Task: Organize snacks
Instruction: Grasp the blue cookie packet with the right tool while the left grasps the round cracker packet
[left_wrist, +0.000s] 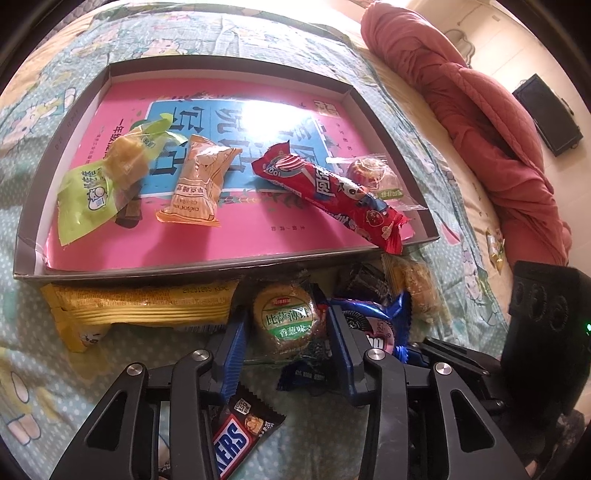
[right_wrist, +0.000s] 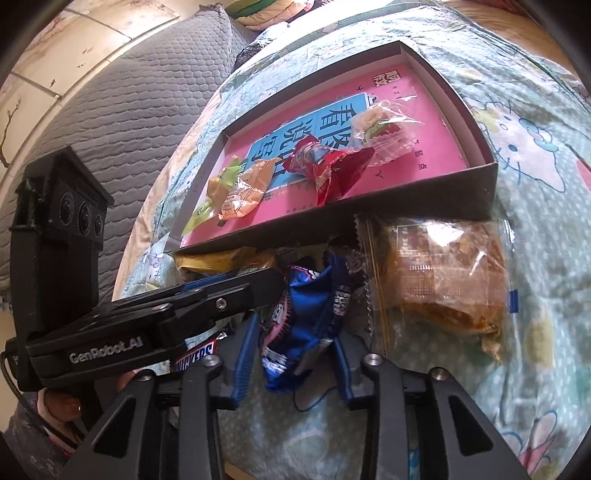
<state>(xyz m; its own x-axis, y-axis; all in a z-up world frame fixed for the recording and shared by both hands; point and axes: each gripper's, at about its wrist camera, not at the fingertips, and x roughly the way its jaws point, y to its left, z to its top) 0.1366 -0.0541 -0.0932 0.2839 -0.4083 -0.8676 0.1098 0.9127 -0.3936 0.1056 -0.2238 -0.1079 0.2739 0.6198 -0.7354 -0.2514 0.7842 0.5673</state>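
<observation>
On the bed (left_wrist: 55, 369), spread with a pale cartoon-print cover, lies a shallow grey box (left_wrist: 207, 269) with a pink printed bottom, and four or five snacks are already inside it: a green packet, an orange one, a long red bar lying aslant with its end over the near wall, and a clear-wrapped sweet. Just outside that near wall sits the unsorted heap.

Biggest in the heap is a long yellow packet (left_wrist: 140, 306) lying along the box wall, then a clear bag of brown biscuits (right_wrist: 443, 273) off to the right, then the round green-labelled biscuit pack (left_wrist: 286, 321), the blue cookie packet (right_wrist: 303, 325) and a small Snickers bar (left_wrist: 236, 439) nearest the person.

The left tongs (left_wrist: 286, 354) stand partly open with the round pack between the blue pads; I cannot tell whether they press on it. The right tongs (right_wrist: 295, 354) are narrowed onto the blue cookie packet, which crumples upward between them, its long axis running away toward the box.

Both packs lie straight ahead of their own tongs, side by side, so each hand is nearer its own. The box lies just beyond, so I judge the carry to be short, forward and over the wall.
</observation>
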